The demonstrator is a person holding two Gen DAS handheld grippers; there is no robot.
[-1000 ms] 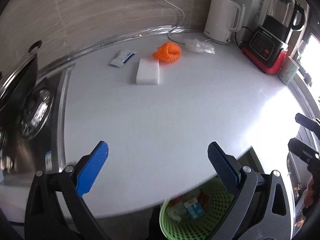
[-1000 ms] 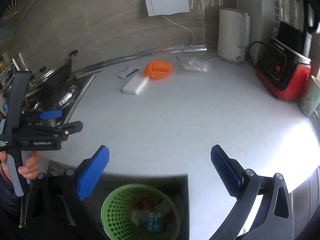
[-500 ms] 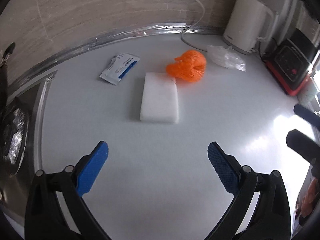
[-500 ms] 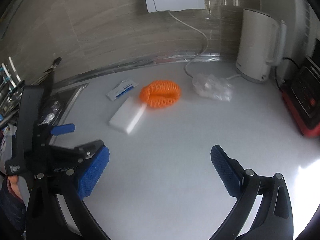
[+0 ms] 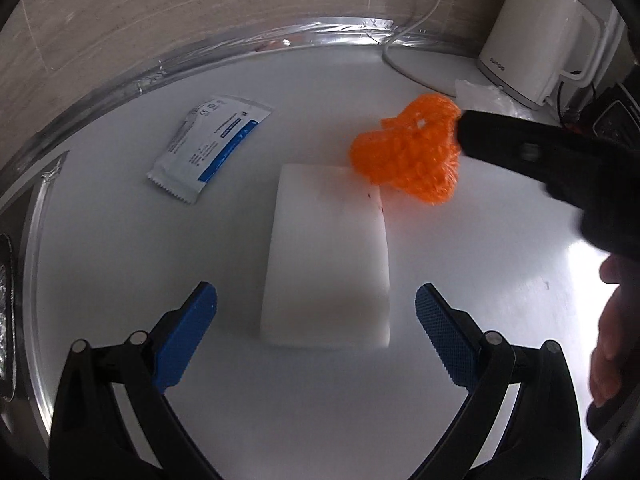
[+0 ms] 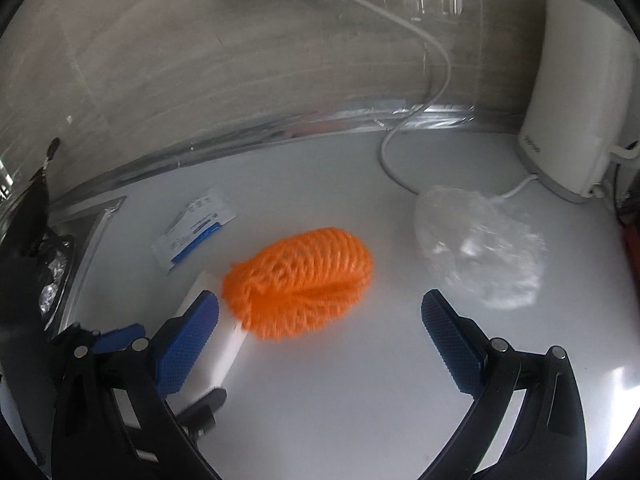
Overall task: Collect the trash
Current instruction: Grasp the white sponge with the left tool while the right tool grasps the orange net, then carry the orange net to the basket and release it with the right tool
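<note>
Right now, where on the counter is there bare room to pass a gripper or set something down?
Bare white countertop lies in front of the orange mesh net and between the blue-printed sachet and the foil-taped back edge. It is crowded mid-counter: white foam block, net and crumpled clear plastic wrap sit close together, with the white kettle and its cable behind.

A home kitchen: white kettle (image 5: 532, 36) on a countertop (image 5: 280, 80), tiled backsplash (image 6: 200, 60).
</note>
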